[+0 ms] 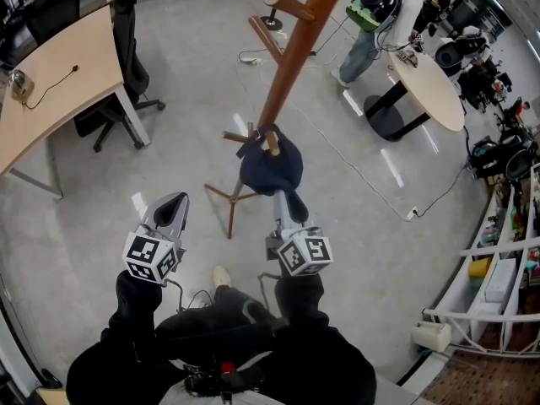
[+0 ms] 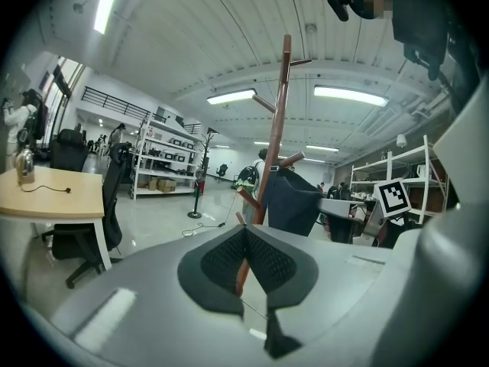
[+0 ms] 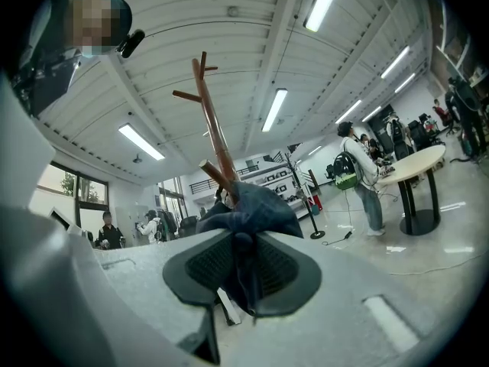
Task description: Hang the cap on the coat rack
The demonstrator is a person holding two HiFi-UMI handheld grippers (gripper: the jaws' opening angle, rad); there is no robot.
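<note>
A tall wooden coat rack [image 1: 291,57] stands on the floor in front of me. The dark navy cap [image 1: 270,167] hangs over one of its lower pegs [image 1: 272,142]. My right gripper [image 1: 288,197] reaches the cap's near edge from below and is shut on its fabric. In the right gripper view a fold of the cap [image 3: 252,209] is pinched between the pads, with the rack [image 3: 214,128] rising behind. My left gripper [image 1: 175,204] is to the left of the rack, apart from it, shut and empty. The left gripper view shows the rack [image 2: 279,128] and the cap [image 2: 294,201] ahead.
The rack's wooden feet [image 1: 228,197] spread on the floor just ahead of my grippers. A desk [image 1: 51,83] and an office chair [image 1: 126,57] stand at the left. At the back right a person [image 1: 380,24] stands by a round table [image 1: 430,91]. A cable [image 1: 354,163] crosses the floor; shelving [image 1: 498,285] lines the right.
</note>
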